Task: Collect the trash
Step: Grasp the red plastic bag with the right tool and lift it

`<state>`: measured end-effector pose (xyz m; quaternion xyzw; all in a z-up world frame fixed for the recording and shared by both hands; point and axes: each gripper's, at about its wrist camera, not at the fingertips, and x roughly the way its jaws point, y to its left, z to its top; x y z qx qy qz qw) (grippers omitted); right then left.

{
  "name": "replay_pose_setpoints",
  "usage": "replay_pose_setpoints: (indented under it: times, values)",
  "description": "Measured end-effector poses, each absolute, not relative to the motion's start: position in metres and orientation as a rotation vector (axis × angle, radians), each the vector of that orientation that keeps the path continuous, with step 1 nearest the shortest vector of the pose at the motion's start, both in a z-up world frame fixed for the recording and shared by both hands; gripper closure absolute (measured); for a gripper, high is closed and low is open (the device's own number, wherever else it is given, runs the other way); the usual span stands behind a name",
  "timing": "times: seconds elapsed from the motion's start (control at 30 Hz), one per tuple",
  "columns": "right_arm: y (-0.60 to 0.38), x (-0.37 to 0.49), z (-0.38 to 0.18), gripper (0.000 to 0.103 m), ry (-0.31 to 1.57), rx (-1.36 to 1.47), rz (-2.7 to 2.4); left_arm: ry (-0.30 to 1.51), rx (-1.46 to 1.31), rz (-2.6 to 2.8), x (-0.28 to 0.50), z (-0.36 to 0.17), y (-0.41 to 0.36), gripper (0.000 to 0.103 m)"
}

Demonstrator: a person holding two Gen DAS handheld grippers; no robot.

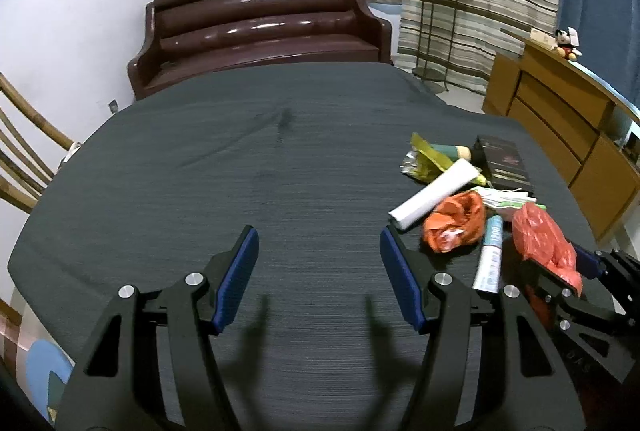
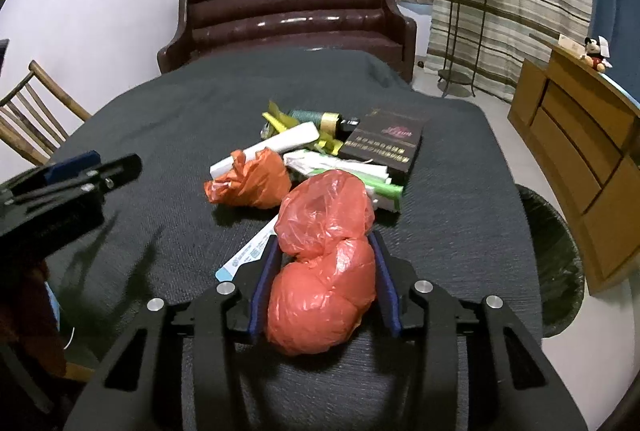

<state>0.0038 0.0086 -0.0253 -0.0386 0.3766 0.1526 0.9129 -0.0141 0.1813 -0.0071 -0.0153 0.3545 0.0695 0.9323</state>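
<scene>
Nearest edge of trash pile (image 2: pixel 320 155), red bag (image 2: pixel 324 263) sits pinched between right gripper (image 2: pixel 324 251) pads. Left gripper (image 1: pixel 318 271) spread, empty, left of pile. Risk: thin slippery plastic slides out on lift; tube (image 2: pixel 248 255) beside bag may drag along.

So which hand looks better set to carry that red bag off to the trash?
Right. The right gripper already has the red bag between its blue pads, apparently squeezed. The left gripper hangs open over bare tablecloth, beside the pile.
</scene>
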Motion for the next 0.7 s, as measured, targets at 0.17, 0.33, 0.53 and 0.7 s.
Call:
replay_pose_setpoints:
  times: [0.17, 0.33, 0.53, 0.7]
  values:
    - [-0.006, 0.002, -0.015, 0.059, 0.74, -0.06, 0.285, 0.725, -0.023, 0.113, -0.011, -0.007, 0.167, 0.041]
    - [-0.026, 0.011, -0.008, 0.059, 0.716, -0.035, 0.244, 0.726, -0.019, 0.077, -0.004, -0.007, 0.15, 0.041]
    - [-0.05, 0.027, -0.006, 0.059, 0.703, -0.013, 0.194, 0.738, -0.012, 0.044, 0.01, -0.008, 0.132, 0.041]
    - [-0.063, 0.036, -0.007, 0.059, 0.7, -0.013, 0.174, 0.757, -0.005, 0.027, 0.021, -0.012, 0.119, 0.04]
